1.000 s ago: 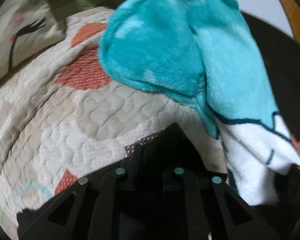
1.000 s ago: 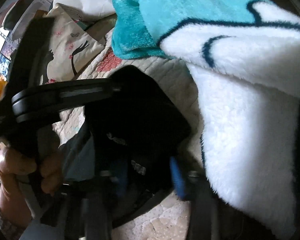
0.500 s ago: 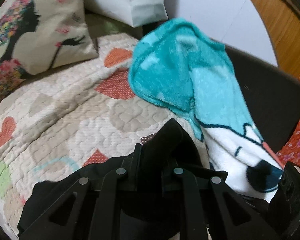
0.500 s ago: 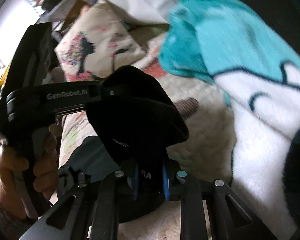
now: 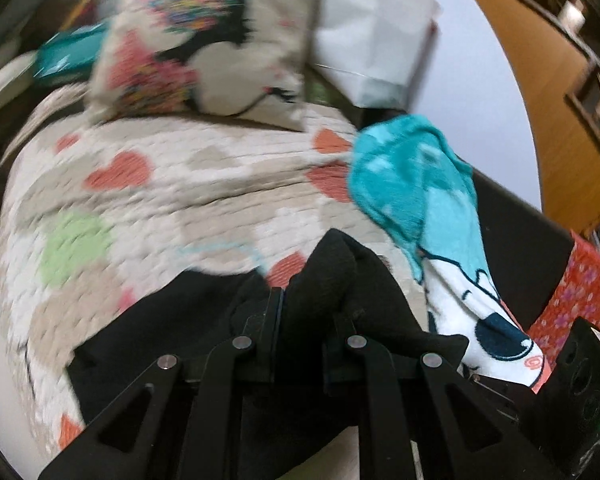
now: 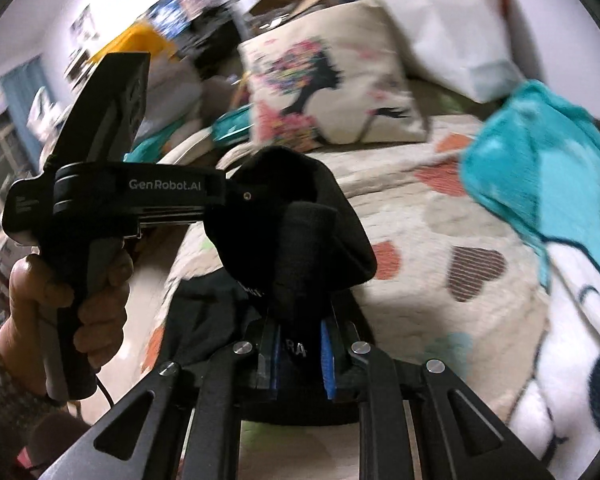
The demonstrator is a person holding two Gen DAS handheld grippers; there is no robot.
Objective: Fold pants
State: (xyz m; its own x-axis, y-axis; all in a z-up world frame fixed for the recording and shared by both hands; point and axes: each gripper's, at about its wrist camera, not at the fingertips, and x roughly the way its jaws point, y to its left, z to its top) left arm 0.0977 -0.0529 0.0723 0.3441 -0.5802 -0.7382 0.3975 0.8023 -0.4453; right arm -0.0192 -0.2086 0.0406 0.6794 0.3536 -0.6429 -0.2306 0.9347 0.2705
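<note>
Above the heart-patterned quilt, I had the black pants bunched and lifted, both hand-held grippers clamped on them: the left hand-held gripper pinching one fold, the right hand-held gripper another just beside it. Beyond the quilt lay a printed pillow; a teal blanket draped over its right edge.

You've pulled both grippers back | black pants lifted clear of quilt | teal blanket now farther right | pillow now visible
</note>
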